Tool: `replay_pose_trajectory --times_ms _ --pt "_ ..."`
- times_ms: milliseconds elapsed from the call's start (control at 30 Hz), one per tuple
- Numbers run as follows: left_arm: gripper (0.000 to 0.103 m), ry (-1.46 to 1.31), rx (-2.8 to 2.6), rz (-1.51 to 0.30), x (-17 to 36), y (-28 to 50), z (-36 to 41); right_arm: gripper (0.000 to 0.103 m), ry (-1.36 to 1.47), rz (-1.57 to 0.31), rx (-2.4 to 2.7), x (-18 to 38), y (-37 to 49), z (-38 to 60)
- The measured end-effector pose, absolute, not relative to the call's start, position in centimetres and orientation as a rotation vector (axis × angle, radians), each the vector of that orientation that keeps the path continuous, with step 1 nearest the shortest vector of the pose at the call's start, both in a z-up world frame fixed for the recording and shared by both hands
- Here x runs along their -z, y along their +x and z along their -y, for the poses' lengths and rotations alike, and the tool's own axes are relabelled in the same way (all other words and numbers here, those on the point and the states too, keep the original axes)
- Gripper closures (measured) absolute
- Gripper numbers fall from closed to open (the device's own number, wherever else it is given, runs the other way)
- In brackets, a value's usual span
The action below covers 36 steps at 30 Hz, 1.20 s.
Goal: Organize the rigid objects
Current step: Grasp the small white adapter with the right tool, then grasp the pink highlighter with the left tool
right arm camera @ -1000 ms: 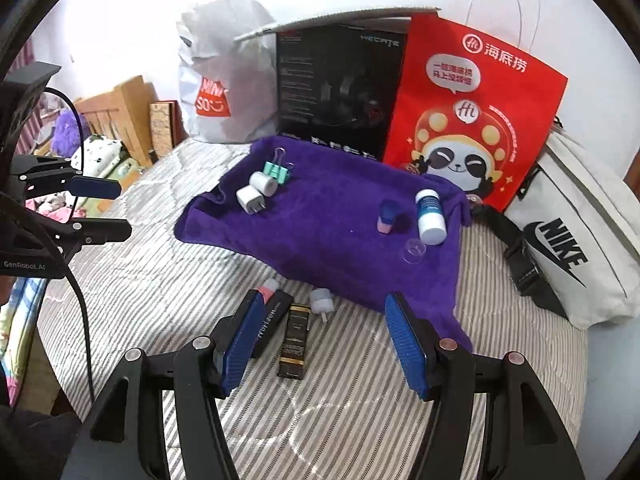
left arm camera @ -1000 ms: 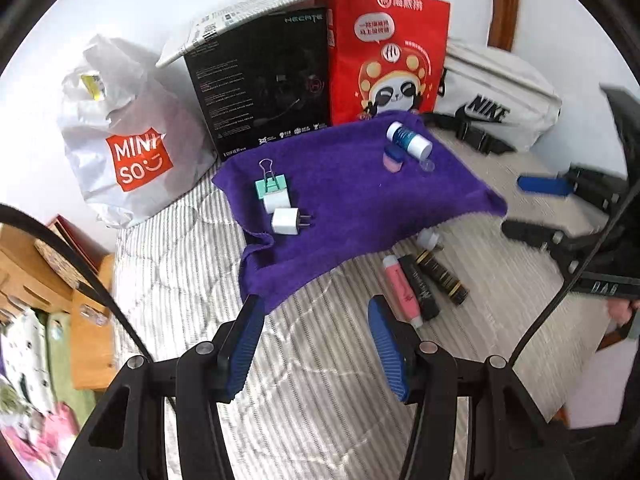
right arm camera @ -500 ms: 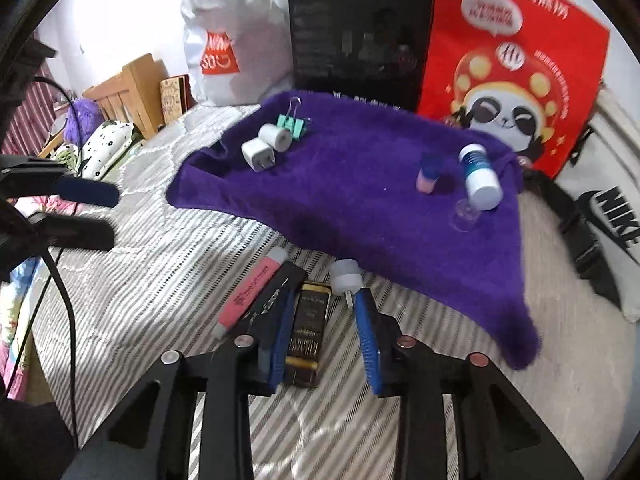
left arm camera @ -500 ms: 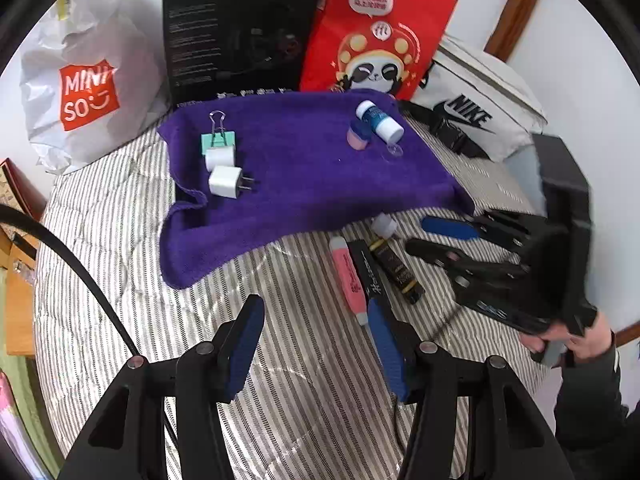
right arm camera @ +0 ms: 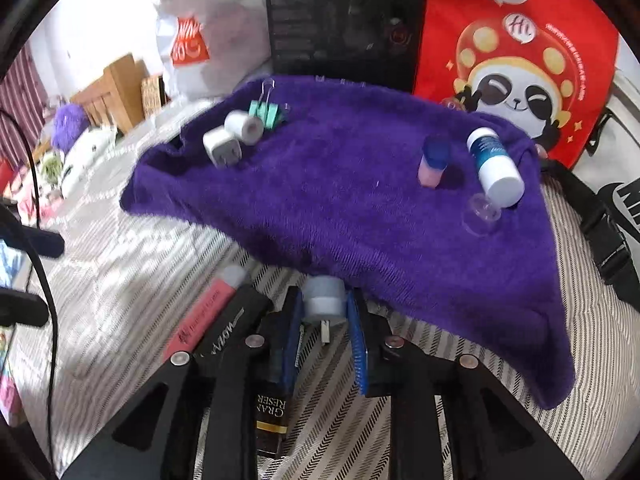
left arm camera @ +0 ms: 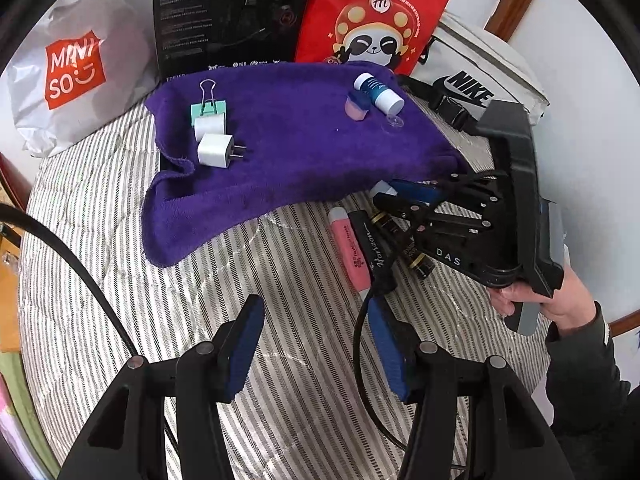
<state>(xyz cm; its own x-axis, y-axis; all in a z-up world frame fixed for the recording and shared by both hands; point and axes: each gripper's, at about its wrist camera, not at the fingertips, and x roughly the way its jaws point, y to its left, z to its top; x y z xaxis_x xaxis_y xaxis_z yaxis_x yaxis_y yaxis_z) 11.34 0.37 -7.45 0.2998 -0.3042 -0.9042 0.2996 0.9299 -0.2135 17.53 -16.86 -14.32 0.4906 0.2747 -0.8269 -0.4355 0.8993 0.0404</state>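
Two white plug adapters (left arm camera: 215,150) on the purple cloth (left arm camera: 288,160), a third (right arm camera: 323,303) off it; one green binder clip (left arm camera: 208,109); three tubes: pink (left arm camera: 350,249), two black (left arm camera: 374,246).

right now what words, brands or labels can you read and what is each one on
"MINI SO": white shopping bag.
"NIKE": white waist bag.
"Horizon": black tube.
"GRAN RESER": black and gold tube.
"DAS": right gripper body.
"Hi": red panda bag; its Chinese text is readable but small.
Black box print and pink tube label: too small.
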Motion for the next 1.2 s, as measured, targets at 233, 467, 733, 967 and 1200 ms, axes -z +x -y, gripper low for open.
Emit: replay_pose_trajectory --times_ms 233,467,733,967,1200 --pt "0.051 -0.054 0.371 -1.196 8.7 12.4 -0.6 0.08 -0.116 -0.959 -0.423 14.4 17.2 17.9" --pt "0.051 -0.037 0.364 -1.196 11.0 14.0 2.0 0.08 -0.032 -0.942 -0.275 12.2 14.5 23.0" --pt "0.052 0.008 0.361 -1.211 13.2 15.2 4.7 0.08 0.005 -0.961 -0.159 14.2 13.0 26.3" --pt "0.048 0.062 0.322 -1.192 13.3 14.9 4.1 0.079 -0.044 -0.927 -0.151 15.2 12.8 25.4" --pt "0.048 0.205 0.291 -1.149 13.3 14.2 5.3 0.079 -0.038 -0.932 -0.154 15.2 12.9 25.4"
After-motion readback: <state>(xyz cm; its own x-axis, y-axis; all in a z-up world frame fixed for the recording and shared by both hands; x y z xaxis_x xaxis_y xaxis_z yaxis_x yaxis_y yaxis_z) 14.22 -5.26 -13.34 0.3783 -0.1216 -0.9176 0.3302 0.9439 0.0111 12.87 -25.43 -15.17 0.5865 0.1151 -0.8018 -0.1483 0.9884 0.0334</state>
